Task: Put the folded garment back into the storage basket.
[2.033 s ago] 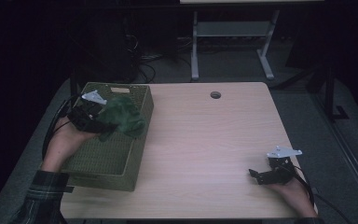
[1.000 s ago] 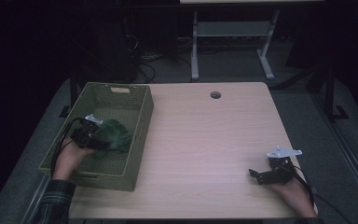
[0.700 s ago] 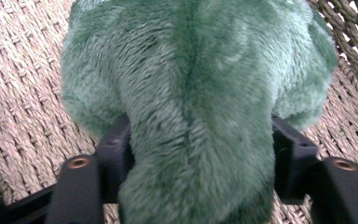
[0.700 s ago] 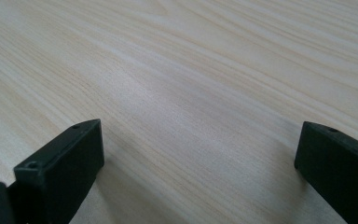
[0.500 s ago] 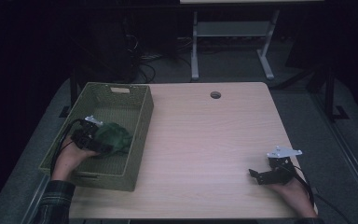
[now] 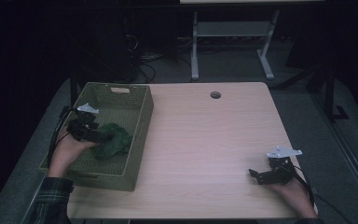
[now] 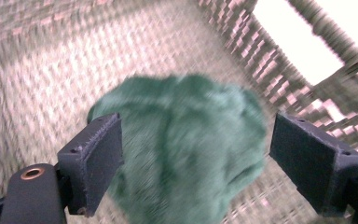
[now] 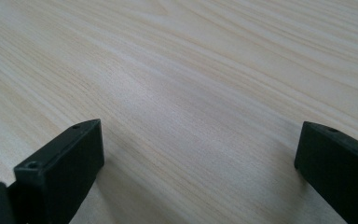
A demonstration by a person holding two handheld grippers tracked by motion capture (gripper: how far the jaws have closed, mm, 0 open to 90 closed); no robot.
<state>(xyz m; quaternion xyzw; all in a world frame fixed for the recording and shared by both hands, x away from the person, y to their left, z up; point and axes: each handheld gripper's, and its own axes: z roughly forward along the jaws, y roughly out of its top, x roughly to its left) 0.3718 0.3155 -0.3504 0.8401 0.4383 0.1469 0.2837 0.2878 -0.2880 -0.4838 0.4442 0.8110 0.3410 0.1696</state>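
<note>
Green cloth (image 6: 114,143) dropped in basket (image 6: 135,133), left gripper (image 6: 103,136) jaws just opened

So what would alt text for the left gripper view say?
A crumpled green cloth lies on the floor of a woven basket, between the two wide-open black jaws of the left gripper, which have just been opening. The picture is slightly blurred.

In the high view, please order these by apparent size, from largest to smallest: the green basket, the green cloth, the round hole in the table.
1. green basket
2. green cloth, lying inside the basket
3. round hole, clearly the smallest
</note>
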